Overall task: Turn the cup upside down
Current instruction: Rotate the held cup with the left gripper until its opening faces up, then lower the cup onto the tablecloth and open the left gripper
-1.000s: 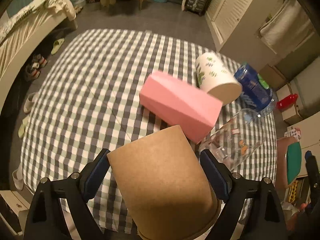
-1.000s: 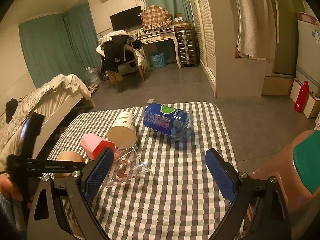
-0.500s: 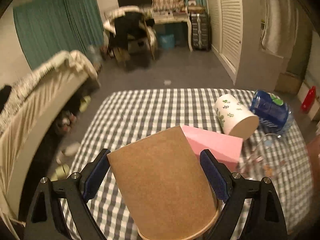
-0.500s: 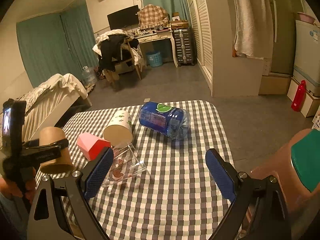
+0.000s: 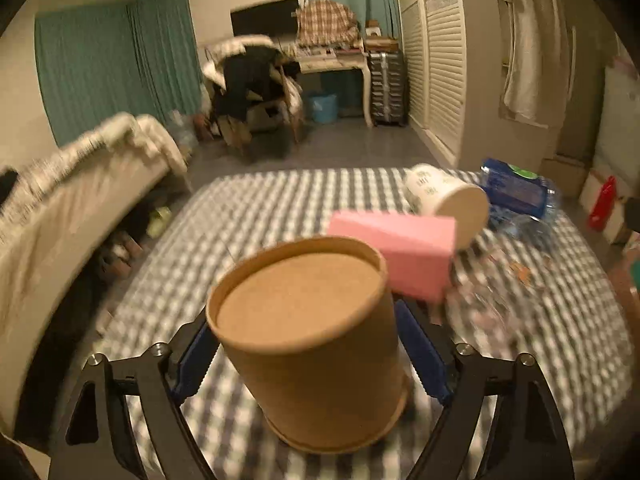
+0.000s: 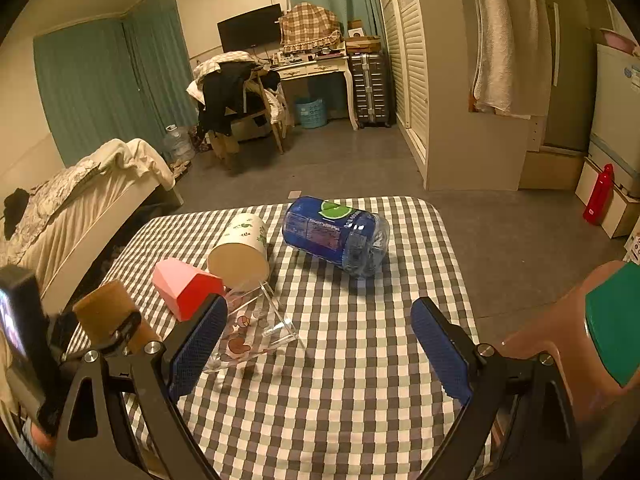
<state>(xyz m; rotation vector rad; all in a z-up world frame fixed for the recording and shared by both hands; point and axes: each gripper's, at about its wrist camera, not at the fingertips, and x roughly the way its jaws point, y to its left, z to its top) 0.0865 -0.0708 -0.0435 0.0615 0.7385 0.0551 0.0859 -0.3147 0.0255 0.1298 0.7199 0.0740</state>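
Brown cup point(image 5: 316, 344) clamped btwn left tongs point(image 5: 312, 354), base facing up

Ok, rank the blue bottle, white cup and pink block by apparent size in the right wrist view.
1. Blue bottle, clearly largest.
2. White cup and pink block look alike; block sits nearer, so unranked.

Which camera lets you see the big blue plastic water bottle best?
The right wrist view: the blue plastic water bottle lies sharp and whole on the checkered tablecloth. In the left wrist view it is blurred, far right, partly behind the white leaf-print paper cup.
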